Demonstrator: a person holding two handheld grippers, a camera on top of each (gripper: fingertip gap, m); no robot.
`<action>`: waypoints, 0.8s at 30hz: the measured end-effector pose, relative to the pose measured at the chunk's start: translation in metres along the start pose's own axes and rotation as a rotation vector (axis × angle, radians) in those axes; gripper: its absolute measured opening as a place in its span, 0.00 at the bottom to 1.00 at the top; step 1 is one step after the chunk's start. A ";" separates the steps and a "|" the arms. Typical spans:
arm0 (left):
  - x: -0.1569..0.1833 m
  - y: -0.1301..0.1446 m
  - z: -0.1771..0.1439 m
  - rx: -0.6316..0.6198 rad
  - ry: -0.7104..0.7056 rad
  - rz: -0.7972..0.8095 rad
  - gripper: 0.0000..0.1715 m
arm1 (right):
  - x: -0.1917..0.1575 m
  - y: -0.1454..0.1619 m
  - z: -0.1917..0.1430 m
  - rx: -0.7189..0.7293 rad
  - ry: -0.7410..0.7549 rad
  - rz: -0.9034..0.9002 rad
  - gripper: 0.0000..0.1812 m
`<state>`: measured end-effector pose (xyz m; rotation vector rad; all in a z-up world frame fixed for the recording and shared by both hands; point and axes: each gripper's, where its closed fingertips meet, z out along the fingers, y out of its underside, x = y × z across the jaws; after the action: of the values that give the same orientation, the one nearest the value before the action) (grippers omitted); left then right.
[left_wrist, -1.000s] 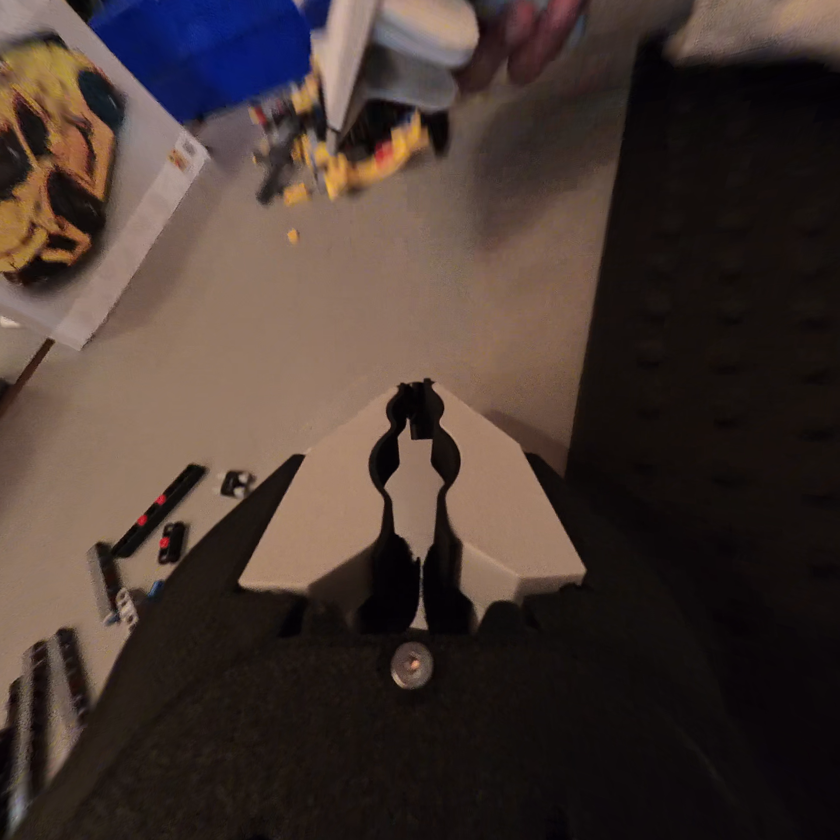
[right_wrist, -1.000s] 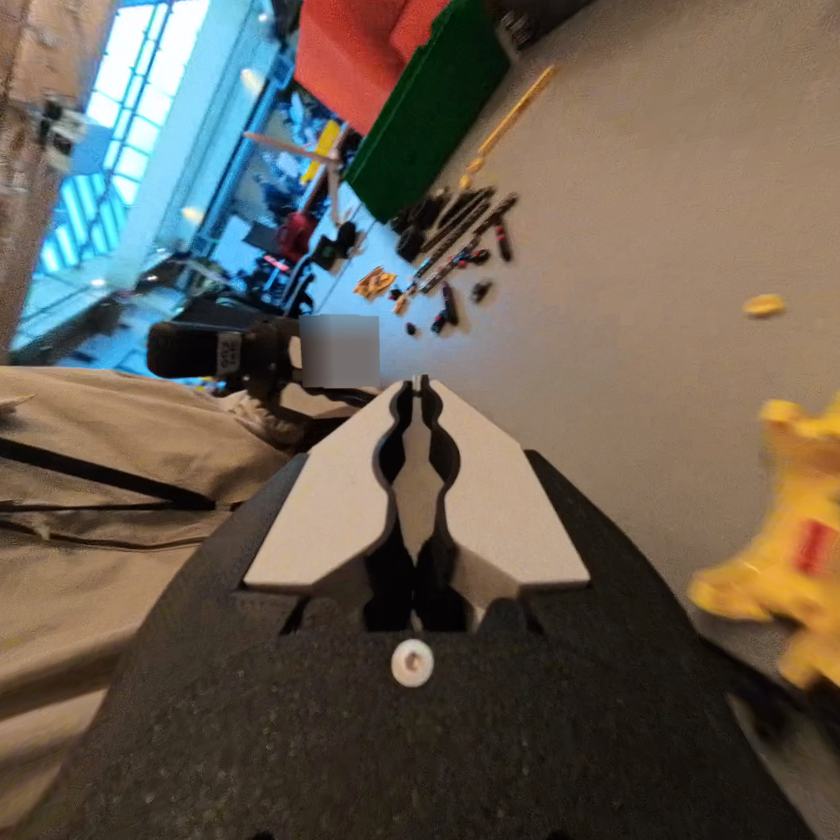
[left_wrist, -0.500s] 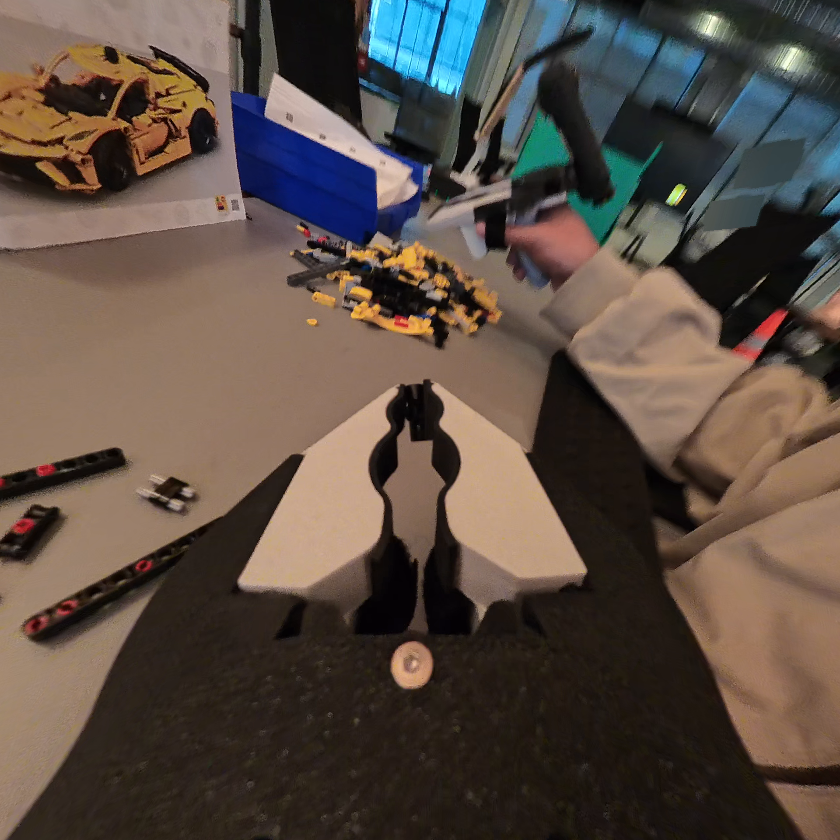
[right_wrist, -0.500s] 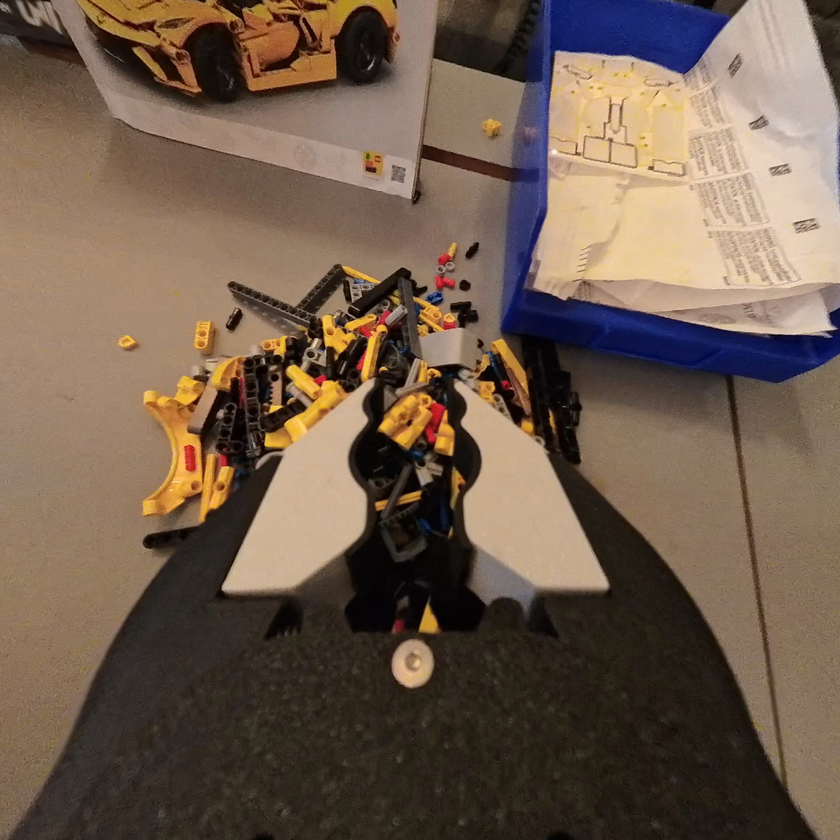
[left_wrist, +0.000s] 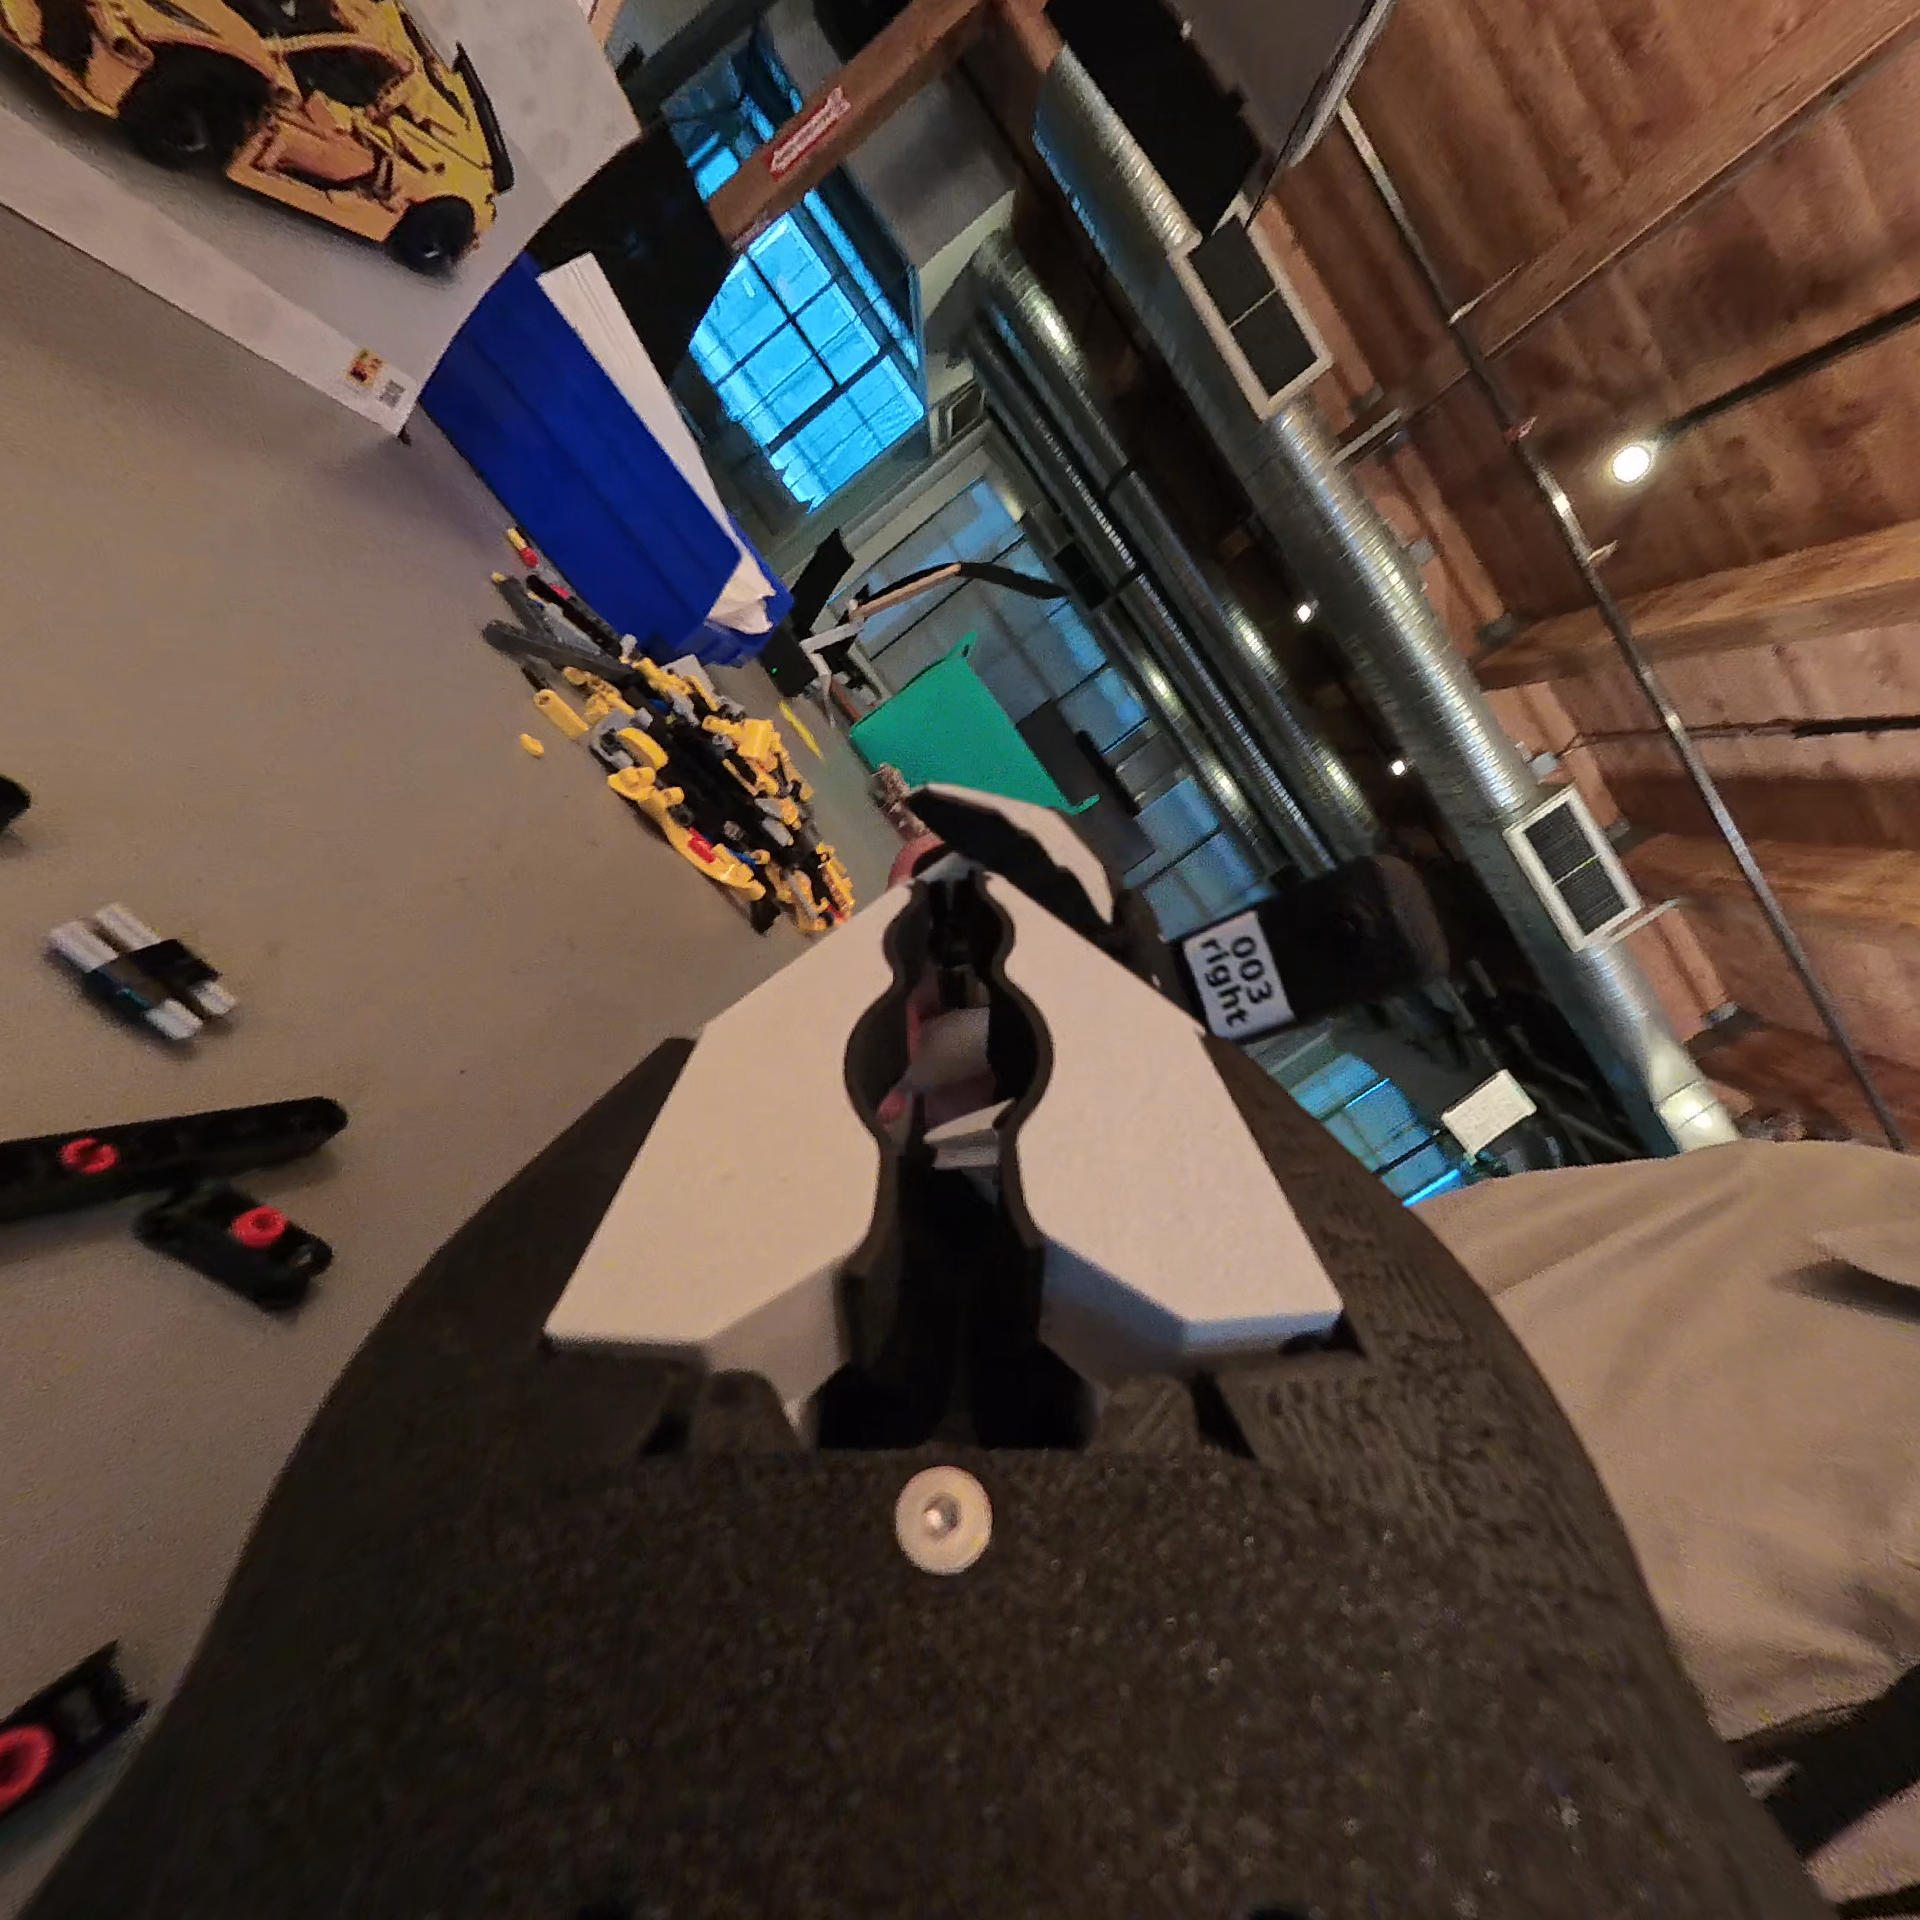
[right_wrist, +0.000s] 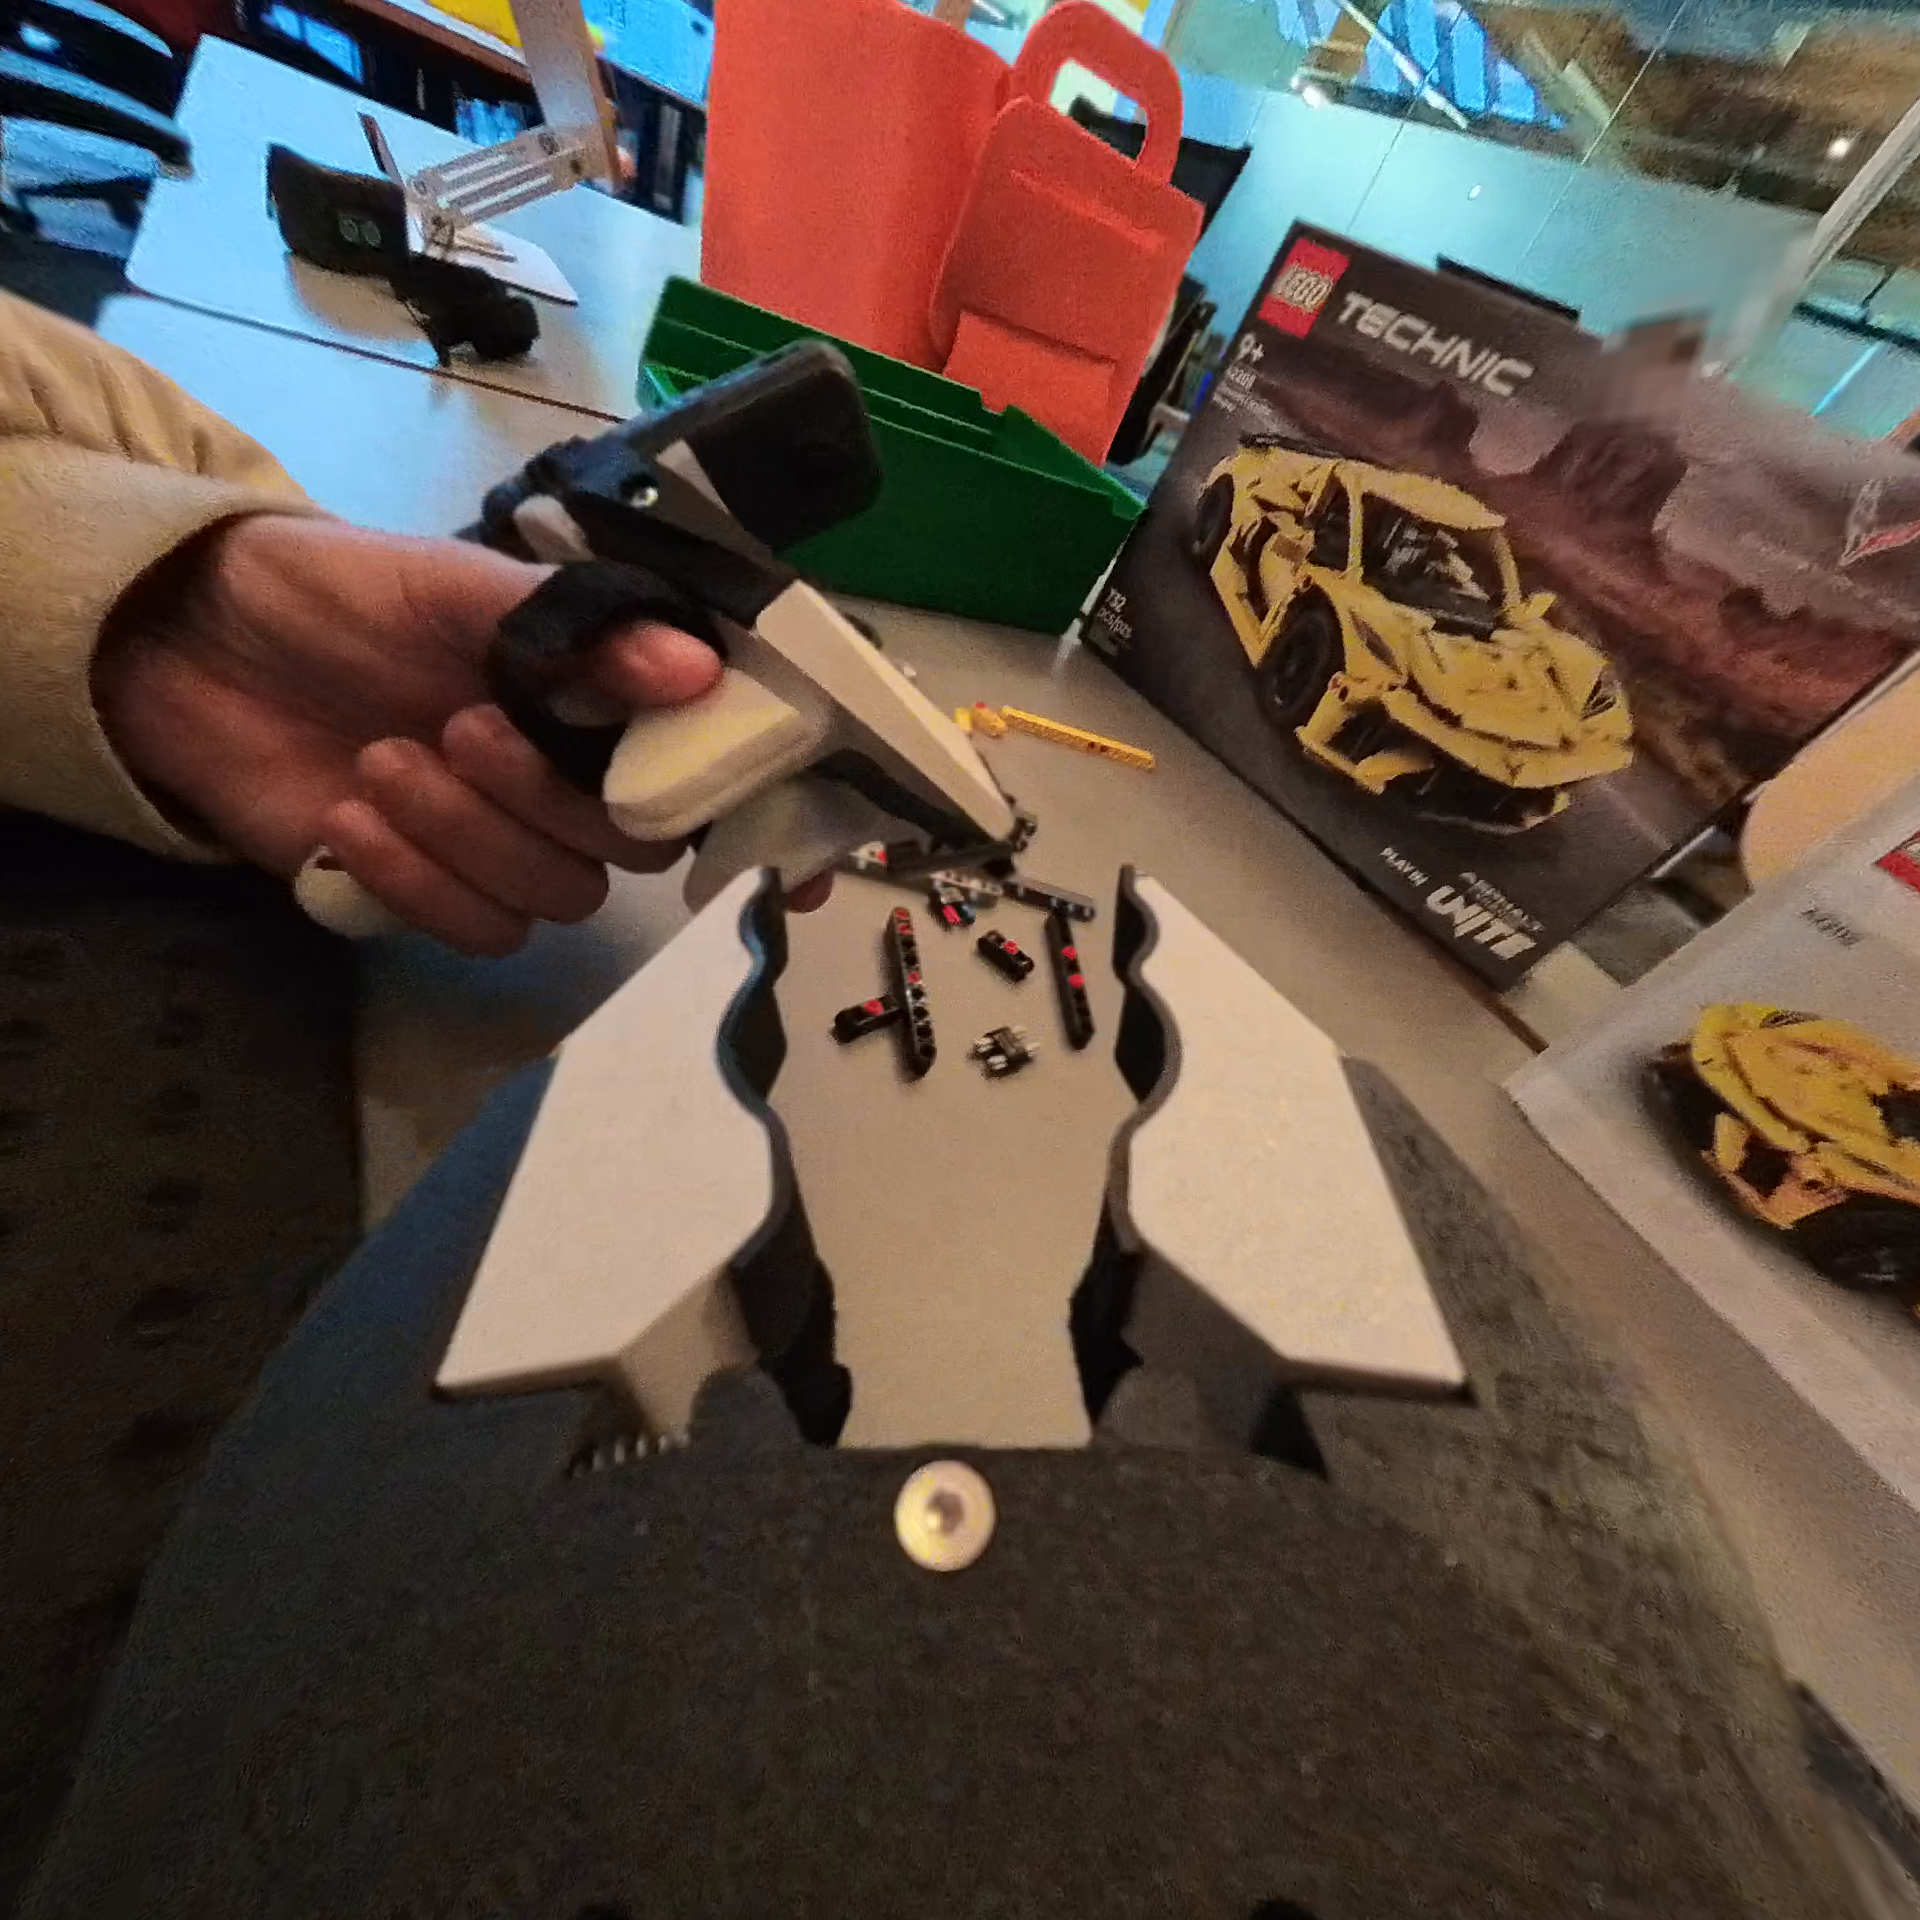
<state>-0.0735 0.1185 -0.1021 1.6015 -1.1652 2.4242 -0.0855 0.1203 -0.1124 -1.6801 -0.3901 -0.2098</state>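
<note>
Holding your left claw (right_wrist: 1003, 831) pinched on a black beam (right_wrist: 940, 862), w/ right claw (right_wrist: 945, 914) spread, empty, above loose black pcs (right_wrist: 909, 992) mid-table (right_wrist: 1299, 873); progress unclear.

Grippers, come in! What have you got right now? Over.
Left gripper shut on small black piece. Right gripper open, facing loose black beams on grey table. Left gripper's tip crowds those beams.

left gripper (left_wrist: 951, 899): jaws closed to a thin slit, tilted sideways | right gripper (right_wrist: 948, 904): jaws spread wide, angled downward | left hand (right_wrist: 343, 717): wrapped around its gripper's handle, one finger through the black trigger loop, beige sleeve at wrist
</note>
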 end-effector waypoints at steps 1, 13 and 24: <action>-0.001 0.003 0.001 -0.019 -0.015 0.015 0.04 | -0.002 -0.001 0.000 0.007 0.006 -0.042 0.29; -0.015 -0.012 -0.014 0.007 -0.147 0.125 0.14 | 0.046 0.015 -0.038 -0.025 0.096 0.011 0.00; -0.019 -0.034 -0.048 0.011 -0.346 0.437 0.12 | 0.023 0.112 -0.033 -0.475 -0.093 0.200 0.26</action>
<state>-0.0889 0.1782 -0.1076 2.0112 -1.7196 2.4426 -0.0203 0.0791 -0.2024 -2.1887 -0.2486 -0.0777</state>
